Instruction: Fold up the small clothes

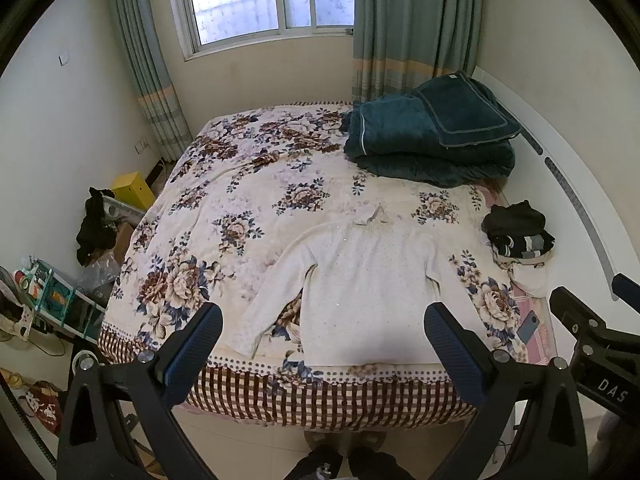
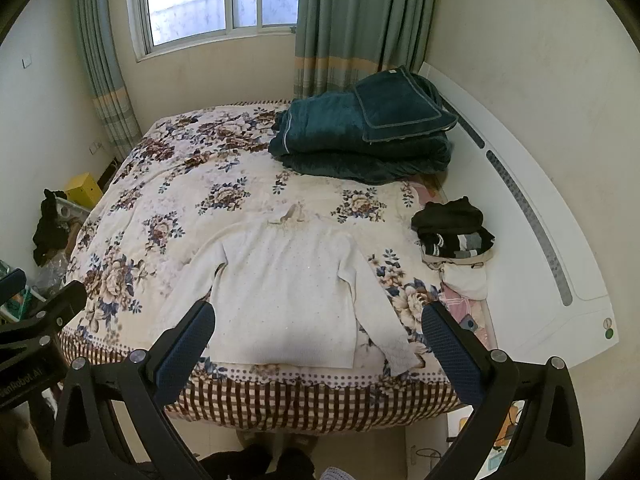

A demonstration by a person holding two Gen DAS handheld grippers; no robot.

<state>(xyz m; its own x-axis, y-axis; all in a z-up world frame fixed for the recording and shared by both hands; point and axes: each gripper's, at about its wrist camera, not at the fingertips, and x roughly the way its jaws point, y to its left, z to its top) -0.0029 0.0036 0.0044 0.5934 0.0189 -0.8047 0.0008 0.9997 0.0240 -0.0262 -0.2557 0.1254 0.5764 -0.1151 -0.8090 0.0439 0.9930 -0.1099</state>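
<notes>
We hold the left gripper (image 1: 324,344) and right gripper (image 2: 318,344) above the foot of the bed (image 1: 248,216), both spread wide with nothing between the fingers. A white long-sleeved sweater (image 1: 360,280) lies flat on the floral cover, collar toward the window, hem at the near edge. Folded dark clothes (image 2: 452,232) are stacked near the headboard side; a teal blanket (image 2: 360,140) lies beyond.

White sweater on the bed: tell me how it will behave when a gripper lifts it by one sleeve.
The white sweater lies flat and limp on the floral bedspread, so it probably droops and trails rather than holding shape. It looks like a thin knit, likely light. The soft bedspread may drag against it, so expect some bunching.
</notes>
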